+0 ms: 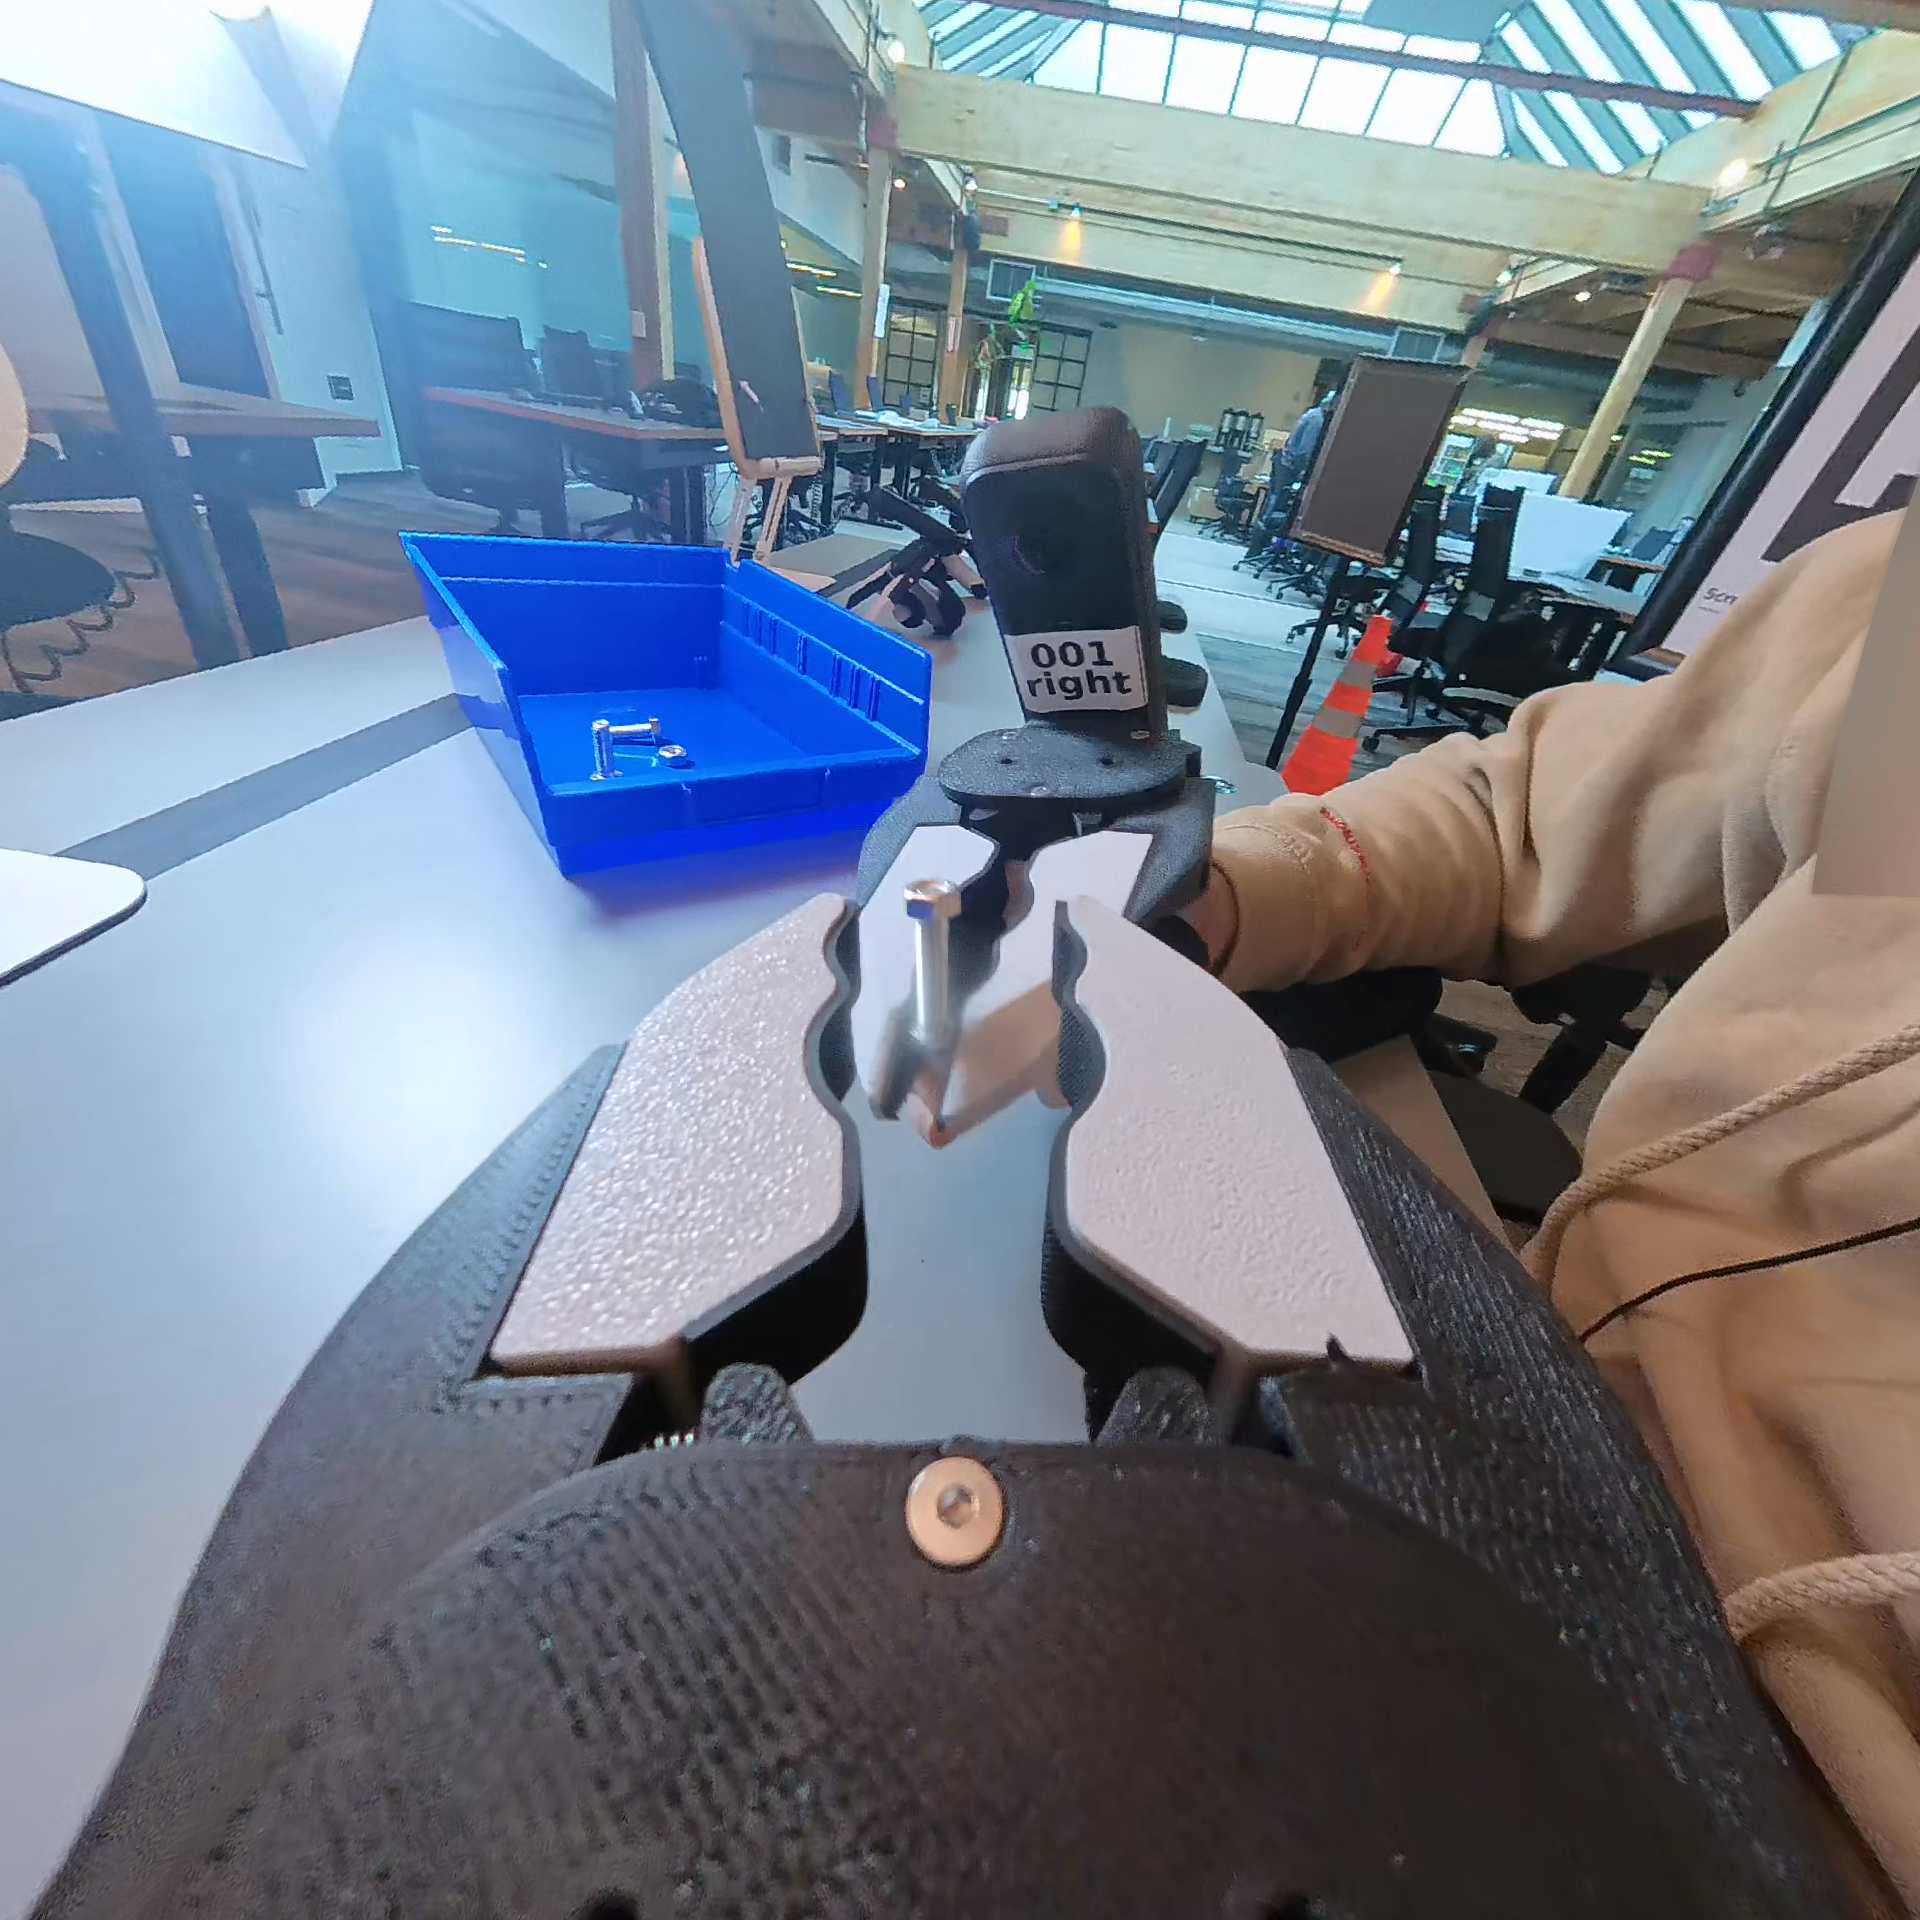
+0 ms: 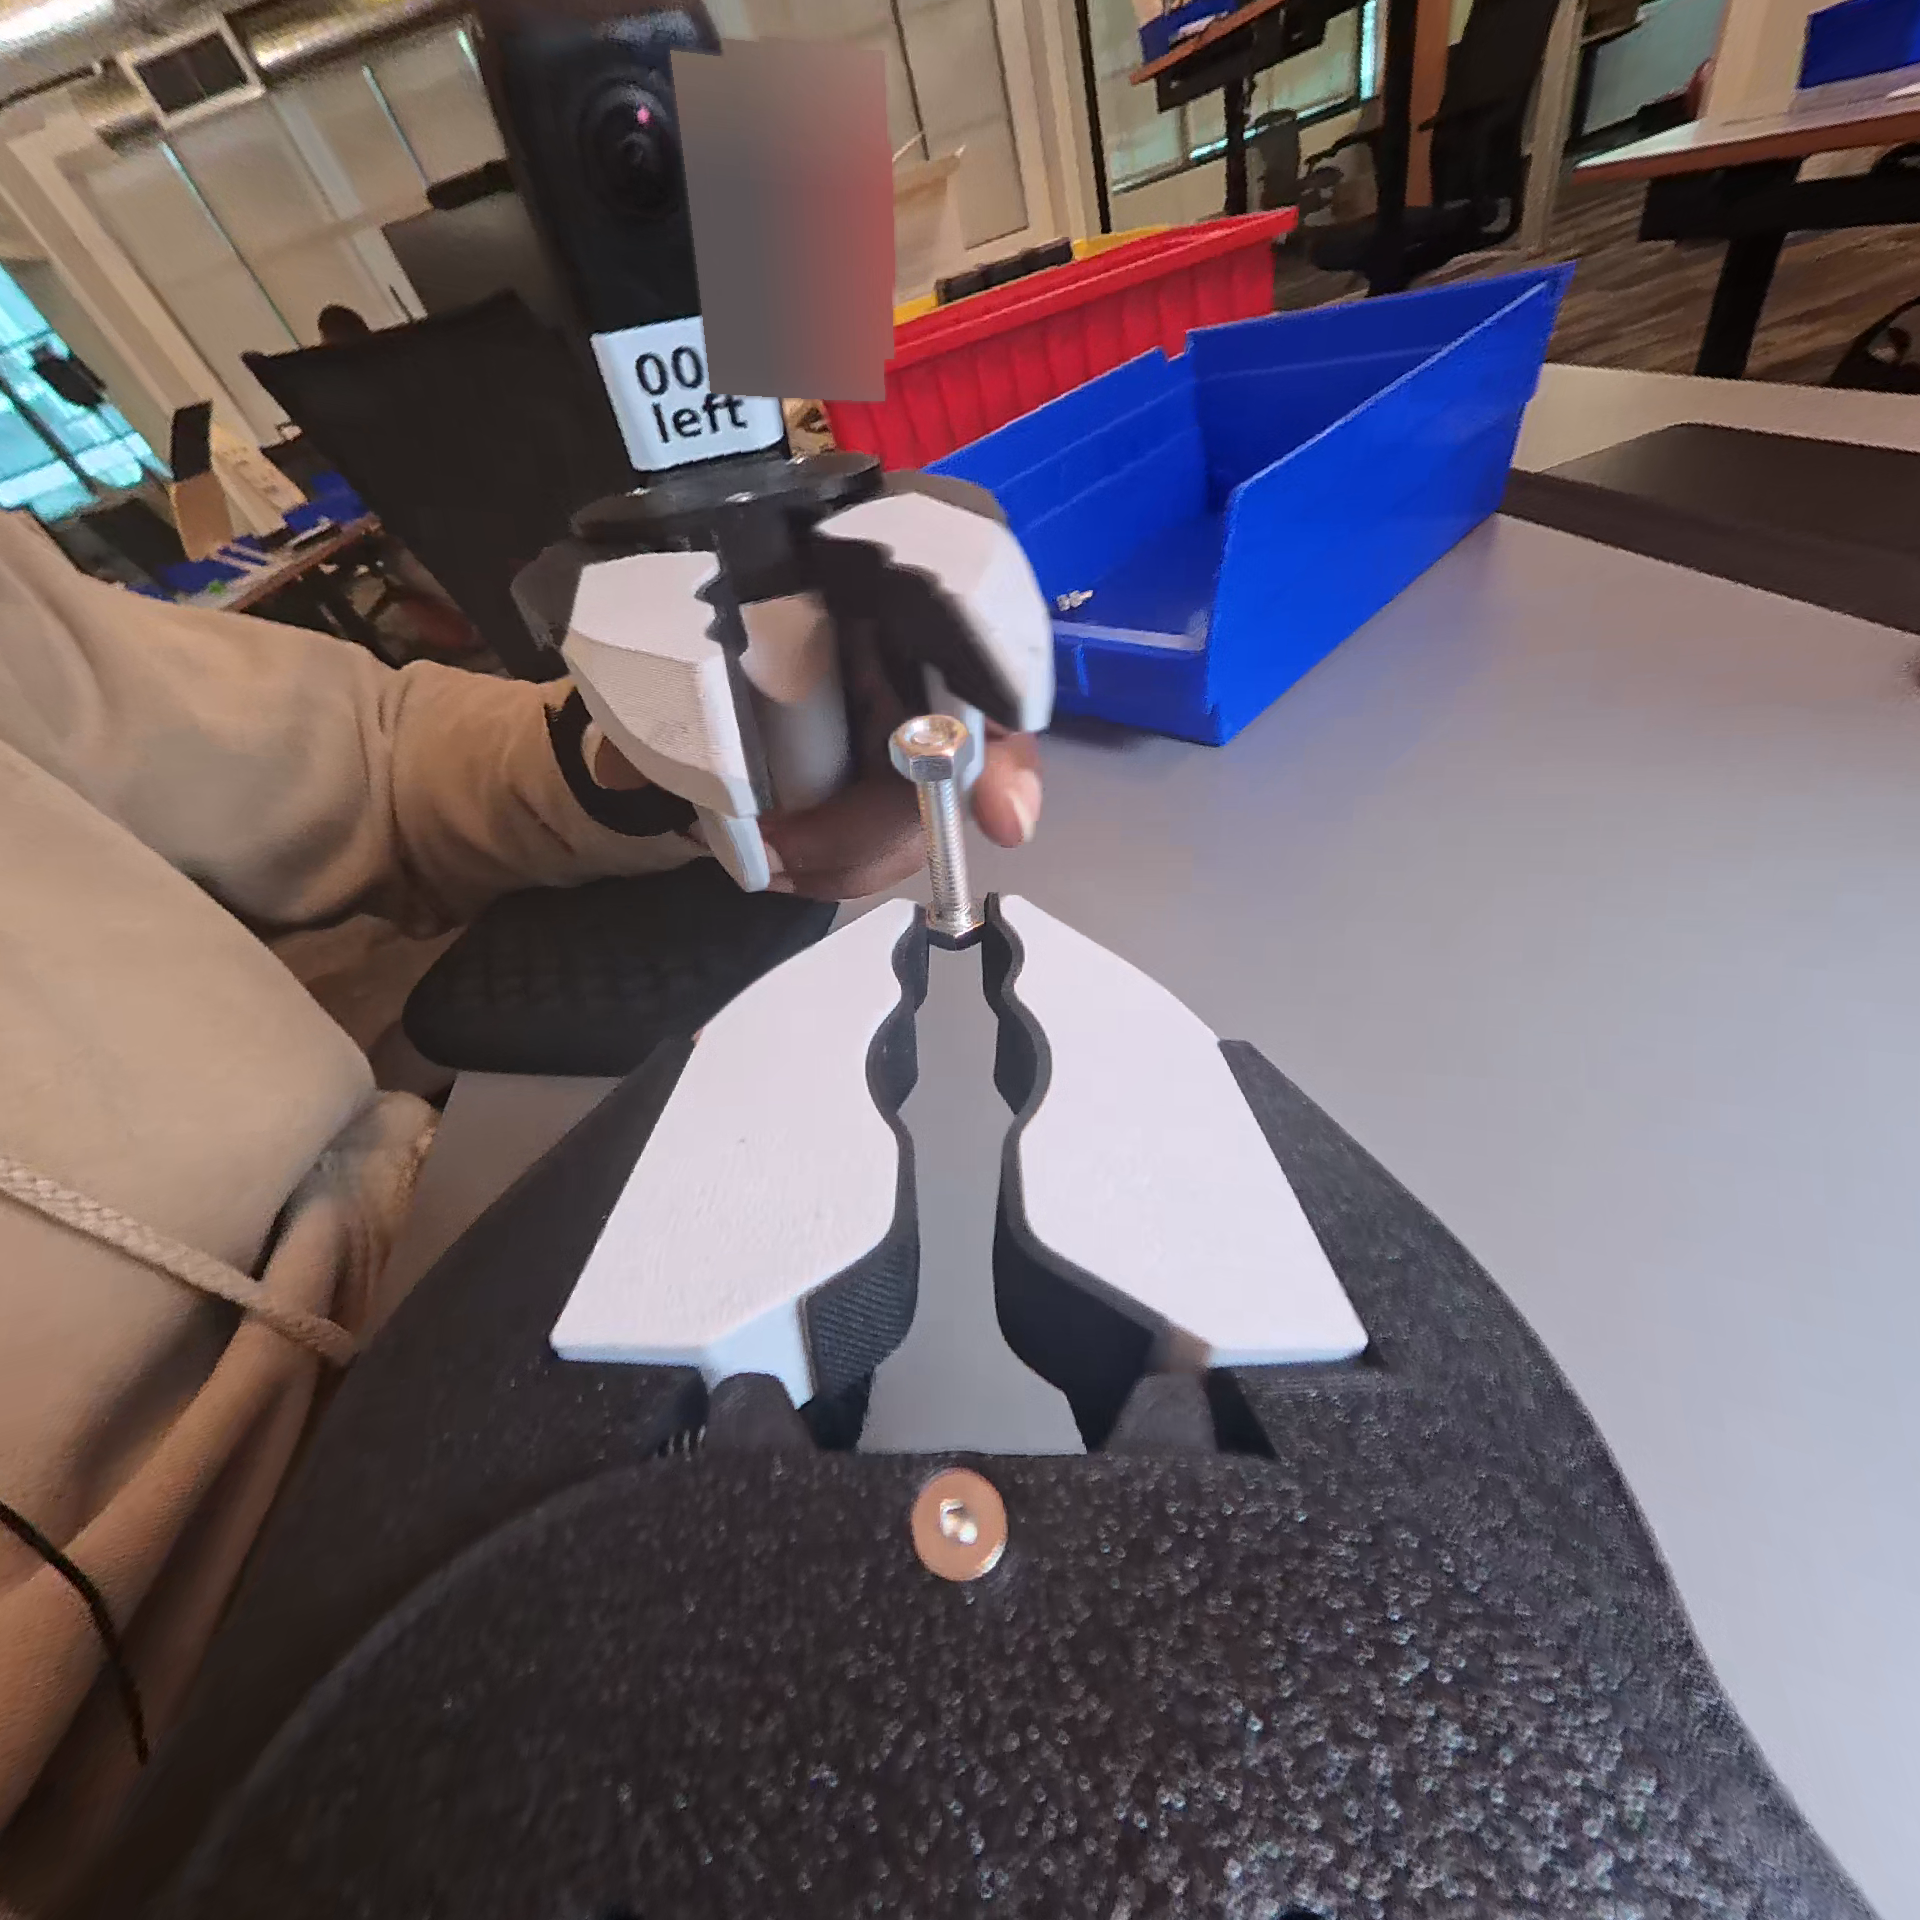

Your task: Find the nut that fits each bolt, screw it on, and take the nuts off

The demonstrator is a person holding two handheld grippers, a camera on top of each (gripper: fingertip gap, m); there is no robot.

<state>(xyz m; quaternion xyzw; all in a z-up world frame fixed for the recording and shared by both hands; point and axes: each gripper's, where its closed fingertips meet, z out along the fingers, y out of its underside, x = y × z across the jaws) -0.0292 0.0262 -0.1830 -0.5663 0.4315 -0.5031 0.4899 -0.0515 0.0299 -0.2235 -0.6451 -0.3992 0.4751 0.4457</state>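
Note:
My right gripper (image 2: 956, 920) is shut on one end of a silver bolt (image 2: 948, 842), which sticks out from its fingertips over the grey table (image 2: 1455, 935). A hex nut (image 2: 930, 750) sits at the bolt's free end. My left gripper (image 1: 956, 914) is open and empty, facing the right one, with the bolt (image 1: 925, 977) in line with its gap. The nut (image 1: 899, 1070) looks blurred there, and a person's fingertip (image 1: 987, 1070) touches it. The right gripper (image 1: 935, 904) and the left gripper (image 2: 821, 623) each show in the other's view.
A blue bin (image 1: 488, 665) stands on the table behind the grippers, with two bolts (image 1: 613, 743) and a loose nut (image 1: 673, 750) inside. It also shows in the right wrist view (image 2: 1351, 499), with a red bin (image 2: 1060, 322) behind it. A person's beige sleeve (image 1: 1507, 810) is close by. Tip to tip, the grippers are about 4 centimeters apart.

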